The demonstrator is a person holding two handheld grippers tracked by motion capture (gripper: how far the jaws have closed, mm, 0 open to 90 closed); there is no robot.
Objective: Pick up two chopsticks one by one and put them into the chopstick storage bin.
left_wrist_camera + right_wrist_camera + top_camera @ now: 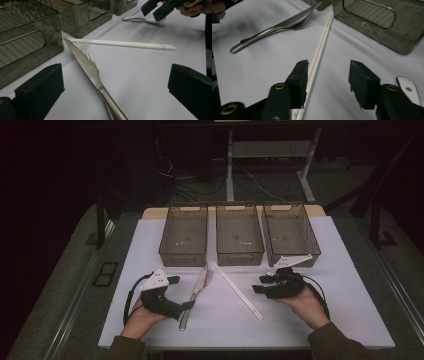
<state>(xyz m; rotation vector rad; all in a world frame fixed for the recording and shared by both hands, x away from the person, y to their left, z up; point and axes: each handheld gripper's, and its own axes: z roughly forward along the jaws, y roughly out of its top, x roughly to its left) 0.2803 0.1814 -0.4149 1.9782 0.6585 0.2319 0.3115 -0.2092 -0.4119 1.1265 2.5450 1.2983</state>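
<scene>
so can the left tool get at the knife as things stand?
Probably yes. The left tool stands open beside the knife, whose handle runs between its jaws in the left gripper view. The knife lies on top of the fork, so nothing covers it.

Dim up top in the high view: the room behind sinks into near black, while the white table (150,320) catches what light there is. Soft, low-resolution picture there. In the left gripper view the knife (90,70) gleams sharply, the near jaws loom dark, and the far spoon (142,19) blurs with glare. In the right gripper view the bin (384,27) glints, soft shadows beneath.
</scene>
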